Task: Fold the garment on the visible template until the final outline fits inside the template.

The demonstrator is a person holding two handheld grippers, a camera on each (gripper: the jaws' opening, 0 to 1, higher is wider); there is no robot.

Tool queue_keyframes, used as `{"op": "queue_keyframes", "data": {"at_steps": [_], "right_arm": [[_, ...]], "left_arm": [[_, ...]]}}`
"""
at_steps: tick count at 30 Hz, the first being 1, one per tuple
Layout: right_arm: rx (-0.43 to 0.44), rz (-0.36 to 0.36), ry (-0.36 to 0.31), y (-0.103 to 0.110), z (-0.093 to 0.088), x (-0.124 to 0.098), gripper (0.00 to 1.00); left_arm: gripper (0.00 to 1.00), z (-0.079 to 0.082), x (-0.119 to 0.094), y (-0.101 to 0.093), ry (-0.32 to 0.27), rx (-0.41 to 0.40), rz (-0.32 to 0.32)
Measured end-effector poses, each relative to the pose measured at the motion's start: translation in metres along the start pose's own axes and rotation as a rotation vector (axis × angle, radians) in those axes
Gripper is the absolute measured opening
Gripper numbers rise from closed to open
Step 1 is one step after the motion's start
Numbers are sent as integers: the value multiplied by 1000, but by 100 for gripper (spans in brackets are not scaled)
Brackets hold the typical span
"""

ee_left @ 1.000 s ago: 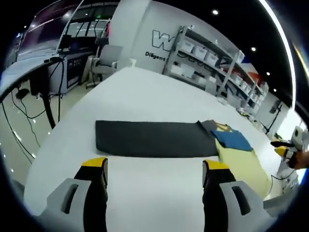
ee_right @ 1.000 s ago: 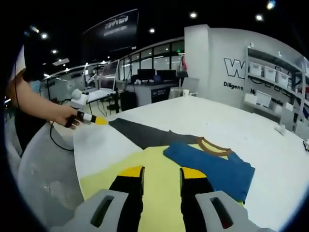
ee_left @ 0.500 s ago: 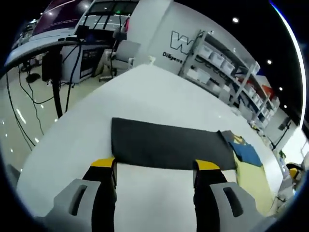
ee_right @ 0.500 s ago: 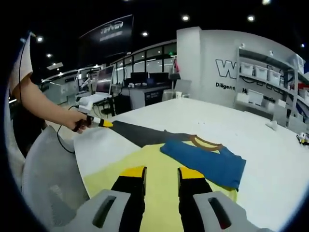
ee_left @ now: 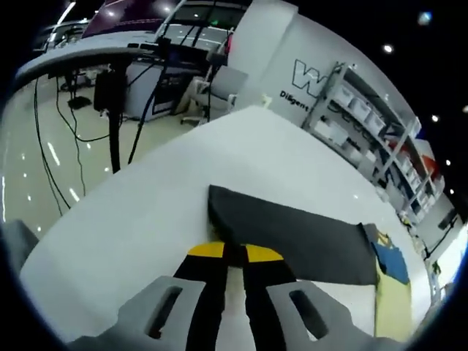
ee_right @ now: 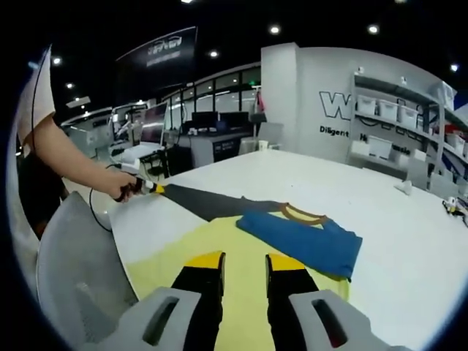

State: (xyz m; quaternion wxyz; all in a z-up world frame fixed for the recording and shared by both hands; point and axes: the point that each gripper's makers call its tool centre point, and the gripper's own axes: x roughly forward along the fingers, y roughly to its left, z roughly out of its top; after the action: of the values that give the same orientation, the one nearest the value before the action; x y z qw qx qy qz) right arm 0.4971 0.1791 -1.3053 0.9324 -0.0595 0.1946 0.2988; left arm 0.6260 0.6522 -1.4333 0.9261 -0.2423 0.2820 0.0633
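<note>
White desk (ee_left: 146,212): left hand-held gripper (ee_left: 234,252) nipped together on the dark garment (ee_left: 292,234) edge; right hand-held gripper (ee_right: 242,259) slightly apart, empty. A thin grip may slip when lifting.

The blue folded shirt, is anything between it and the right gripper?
Nothing visible stands between them. The right gripper hovers over bare yellow template sheet, and the blue folded shirt lies just ahead on it.

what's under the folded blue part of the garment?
In the right gripper view the blue fold lies on the garment's yellow panel, with the brown collar showing at its far edge. Whatever lies directly beneath the fold is covered; the dark template extends beyond it.
</note>
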Motion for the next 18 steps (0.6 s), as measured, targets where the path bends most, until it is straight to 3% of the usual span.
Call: {"op": "queue_keyframes", "data": {"at_steps": [4,6,9,13,15,18], "right_arm": [[6,-3,-3,-3,-1,-2,14],[8,-2,-8,-5,-1,-2,14],[19,1,-15,-8,-3,0,14],[26,15,-31,-8,-2,5,13],[33,22,-38,-7,-2,8,13],[38,32,-43,-6,-3,12,13]], "left_arm": [[1,4,13,7,12,10,-3],[1,11,14,0,-16,38,-28],[1,22,11,-19,-51,106,-79],[1,33,8,-47,-87,121,-156],[1,34,-14,-75,-105,161,-191],[1,43,-31,-113,-125,167,-259]]}}
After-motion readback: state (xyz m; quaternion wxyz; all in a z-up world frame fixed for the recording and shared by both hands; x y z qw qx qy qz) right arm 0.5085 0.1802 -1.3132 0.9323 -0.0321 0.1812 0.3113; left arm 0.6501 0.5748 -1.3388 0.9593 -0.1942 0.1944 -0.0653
